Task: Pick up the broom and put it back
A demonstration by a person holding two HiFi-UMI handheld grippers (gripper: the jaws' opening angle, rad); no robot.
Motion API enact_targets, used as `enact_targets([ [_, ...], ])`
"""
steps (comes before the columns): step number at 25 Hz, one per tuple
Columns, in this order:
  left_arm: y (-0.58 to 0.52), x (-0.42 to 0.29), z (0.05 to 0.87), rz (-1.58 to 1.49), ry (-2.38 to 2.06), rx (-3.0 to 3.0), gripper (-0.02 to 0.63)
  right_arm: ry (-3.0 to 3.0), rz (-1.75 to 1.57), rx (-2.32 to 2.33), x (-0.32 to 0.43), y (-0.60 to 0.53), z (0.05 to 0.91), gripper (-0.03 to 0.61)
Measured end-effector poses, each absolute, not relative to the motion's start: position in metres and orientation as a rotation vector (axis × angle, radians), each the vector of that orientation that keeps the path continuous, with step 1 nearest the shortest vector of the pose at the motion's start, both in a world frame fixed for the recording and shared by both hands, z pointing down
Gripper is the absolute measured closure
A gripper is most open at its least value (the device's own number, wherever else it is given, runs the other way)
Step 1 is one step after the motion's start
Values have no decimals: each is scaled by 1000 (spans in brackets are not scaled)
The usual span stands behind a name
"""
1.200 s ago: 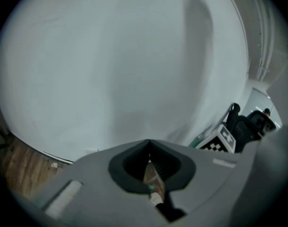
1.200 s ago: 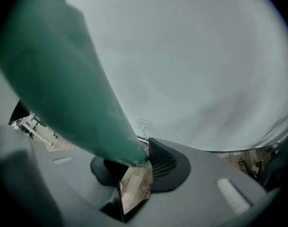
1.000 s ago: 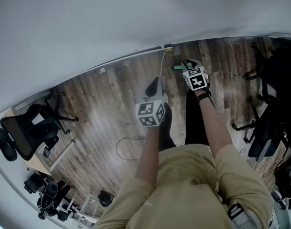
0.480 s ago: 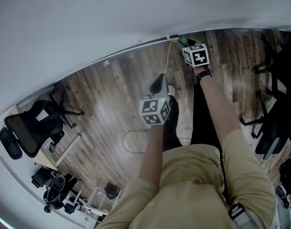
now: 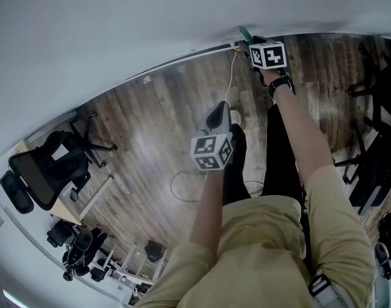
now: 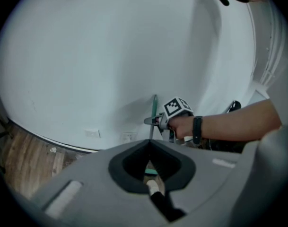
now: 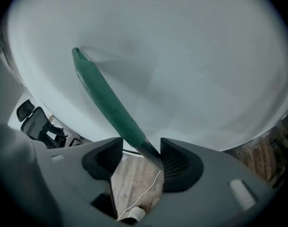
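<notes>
The broom's green handle (image 7: 103,96) slants up and leans with its tip on the white wall. It passes between the jaws of my right gripper (image 7: 141,155). These jaws are opening: the handle lies close by the right-hand pad, and the left-hand pad stands clear of it. In the head view my right gripper (image 5: 250,42) is at the foot of the wall, with the handle's tip (image 5: 244,33) just beyond it. My left gripper (image 5: 221,109) hangs over the wood floor, nearer the person, shut and empty. From the left gripper view the broom (image 6: 154,110) stands upright at the wall.
A white cable (image 5: 232,76) runs from the wall down past the person's legs to a loop (image 5: 182,185) on the floor. A black office chair (image 5: 44,172) stands at the left, more dark chairs (image 5: 375,165) at the right. Wall sockets (image 6: 92,133) sit low on the wall.
My right gripper has carried the broom further out to the wall. My left gripper stays about where it was.
</notes>
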State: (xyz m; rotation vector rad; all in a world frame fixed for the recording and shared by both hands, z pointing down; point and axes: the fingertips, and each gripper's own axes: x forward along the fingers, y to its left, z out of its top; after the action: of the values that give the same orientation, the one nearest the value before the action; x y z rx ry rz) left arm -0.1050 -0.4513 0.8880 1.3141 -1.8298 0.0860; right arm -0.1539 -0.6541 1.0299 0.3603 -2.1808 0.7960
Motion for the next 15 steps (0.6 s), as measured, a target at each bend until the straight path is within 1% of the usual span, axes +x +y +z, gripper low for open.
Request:
enact_targets([
  [2,-449,-105,891,67,-1821,1308,612,-2176,788,360,-154,-651,1032,307],
  [4,-447,-108,892,63,-1820,1306,612,-2176,779,372,-154,-650,1033,232],
  [7,-447,-113,889,53,-1834,1306,612,-2188,776,406,-148,-651,1026,175],
  [11,-449,-126,868,38,-1860,1315,612,-2243,797,480,-129,-648,990,177],
  [13,-451,-133,850,28,-1887,1319,612,-2275,823,529,-113,-639,962,229],
  [14,-453,-136,839,23,-1901,1326,612,-2290,830,547,-105,-633,946,248],
  [15,-457,-139,829,17,-1912,1337,612,-2306,824,559,-97,-627,930,253],
])
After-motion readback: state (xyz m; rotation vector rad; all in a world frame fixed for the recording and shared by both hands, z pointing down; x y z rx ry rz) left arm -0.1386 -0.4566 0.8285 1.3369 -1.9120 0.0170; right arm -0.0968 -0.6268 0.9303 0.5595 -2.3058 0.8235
